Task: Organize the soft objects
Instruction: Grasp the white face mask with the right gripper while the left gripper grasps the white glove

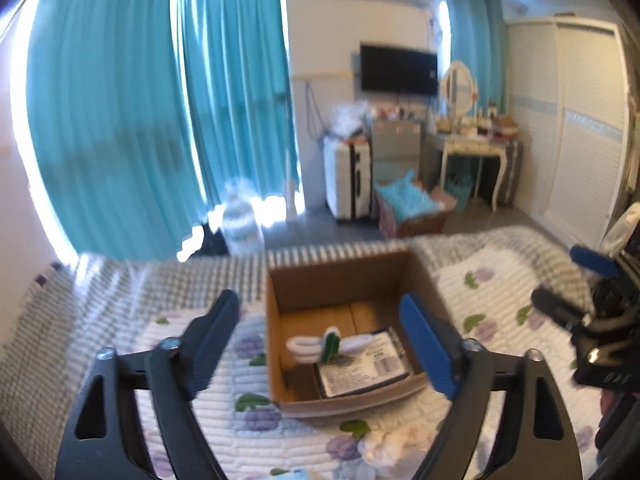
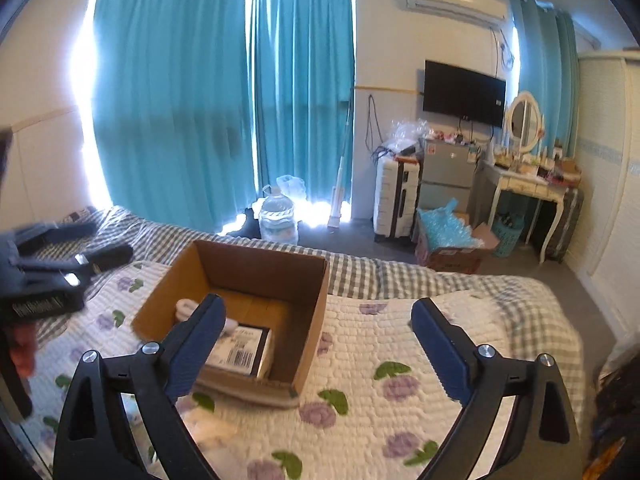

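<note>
Spreading across the lower frame, the bed point(image 1: 500, 276) is carrying the cardboard box point(image 1: 428, 276), which is holding a plush toy point(image 1: 320, 344) lying crosswise. The left gripper point(image 1: 320, 340), jaws released and empty, is hanging directly over it; the right gripper point(image 2: 316, 340), also released, is sitting off to the box's right.

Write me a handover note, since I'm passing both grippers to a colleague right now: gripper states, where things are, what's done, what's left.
Left gripper: open, empty, over the box.
Right gripper: open, empty, over the quilt right of the box.
Box: open, on the quilt. Inside: a white and green soft toy lying partly on a flat labelled package.
Done: the toy is in the box.
Left: a white soft thing lies on the quilt just in front of the box; it probably goes in next. A light blue item at the bottom edge is too cut off to identify.
</note>
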